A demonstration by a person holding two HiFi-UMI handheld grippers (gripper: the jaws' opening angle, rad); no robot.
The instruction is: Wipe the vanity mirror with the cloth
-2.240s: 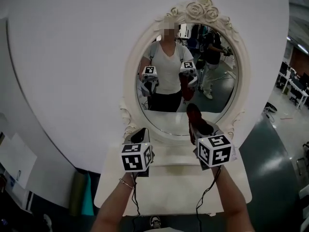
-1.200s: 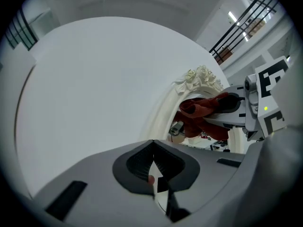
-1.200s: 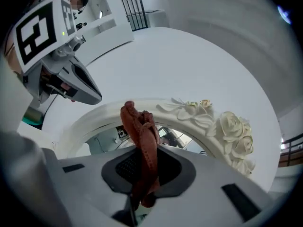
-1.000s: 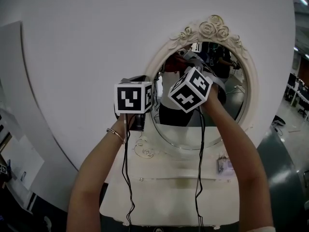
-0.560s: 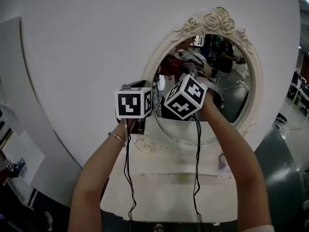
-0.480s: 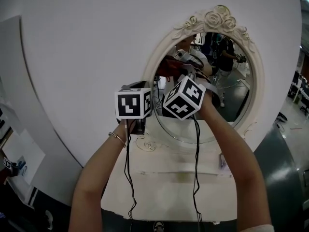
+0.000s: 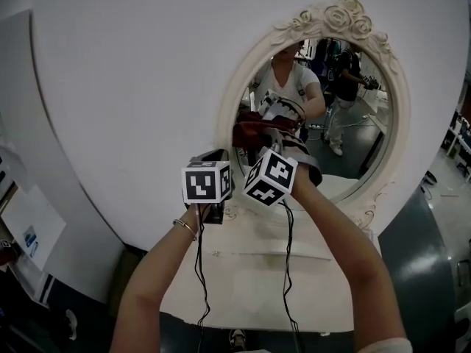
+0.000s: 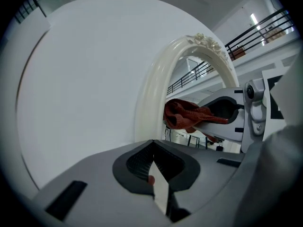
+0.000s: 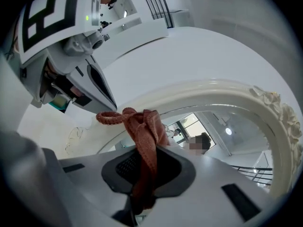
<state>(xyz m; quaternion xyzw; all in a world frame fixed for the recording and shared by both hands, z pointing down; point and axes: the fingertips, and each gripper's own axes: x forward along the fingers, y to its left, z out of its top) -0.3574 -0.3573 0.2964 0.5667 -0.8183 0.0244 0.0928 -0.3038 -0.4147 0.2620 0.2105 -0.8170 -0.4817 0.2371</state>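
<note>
The oval vanity mirror (image 7: pixel 346 123) in its cream carved frame (image 7: pixel 237 87) stands against a white wall. My right gripper (image 7: pixel 266 144) is shut on a dark red cloth (image 7: pixel 254 132), which it presses to the lower left of the glass. In the right gripper view the cloth (image 9: pixel 142 136) bunches out of the closed right gripper (image 9: pixel 141 167) toward the mirror frame (image 9: pixel 222 91). My left gripper (image 7: pixel 212 159) is shut and holds nothing, just left of the frame's lower edge. The left gripper (image 8: pixel 154 167) view shows the cloth (image 8: pixel 187 117) beside the frame (image 8: pixel 154 93).
A white vanity top (image 7: pixel 257 271) lies below the mirror with cables (image 7: pixel 199 271) hanging over it. A large round white wall panel (image 7: pixel 132 87) backs the mirror. The glass reflects a person in a white shirt (image 7: pixel 294 79) and another person (image 7: pixel 346 72) farther off.
Both grippers rose from the vanity top to the mirror. In the last half second the right gripper has slid the cloth down the glass's left side, and the left gripper dropped slightly.
</note>
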